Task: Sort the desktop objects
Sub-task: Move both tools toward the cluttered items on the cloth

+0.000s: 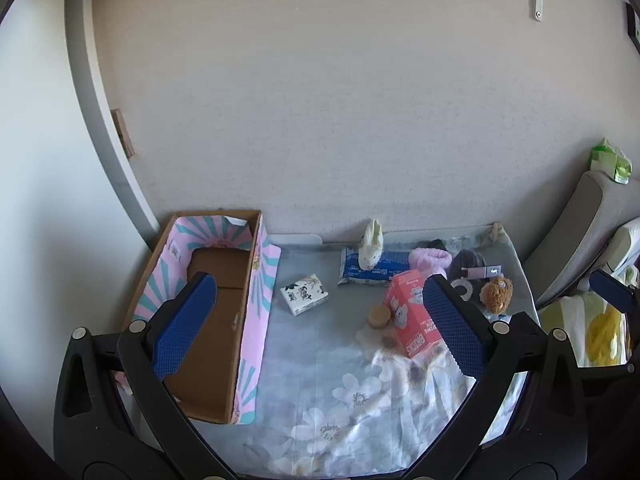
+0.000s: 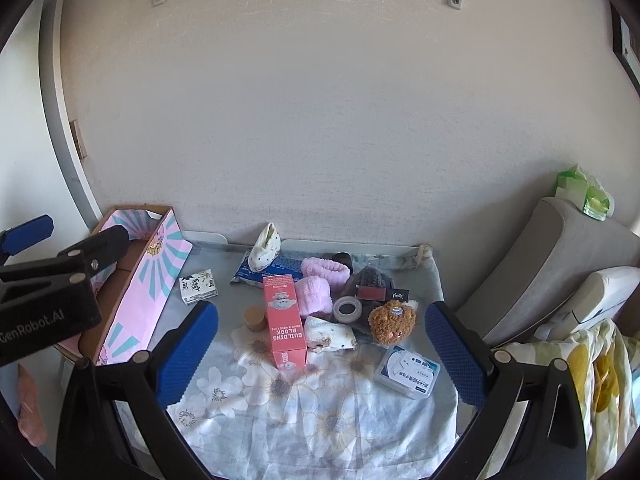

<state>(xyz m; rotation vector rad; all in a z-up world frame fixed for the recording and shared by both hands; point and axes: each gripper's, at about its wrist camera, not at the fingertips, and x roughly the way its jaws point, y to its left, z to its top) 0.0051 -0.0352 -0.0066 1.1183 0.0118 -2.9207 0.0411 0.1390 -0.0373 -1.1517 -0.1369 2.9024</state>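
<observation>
Both tools wide and empty over the table (image 2: 280,432): left tool (image 1: 316,320) by the empty box (image 1: 216,320), right tool (image 2: 320,344) above the clutter, red carton (image 2: 285,320) mid-table beside brown plush (image 2: 392,322).

Bare cloth (image 2: 304,420) before clutter (image 2: 344,308)

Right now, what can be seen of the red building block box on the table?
The red building block box is a long, slim carton, seemingly cardboard, printed with white "BUILDING BLOCK" lettering and a cartoon figure. It looks closed and lies flat on the floral cloth, its length running away from the camera. A small tan jar sits close on its left; a pink fluffy item and a white spotted cloth lie against its right side.
</observation>
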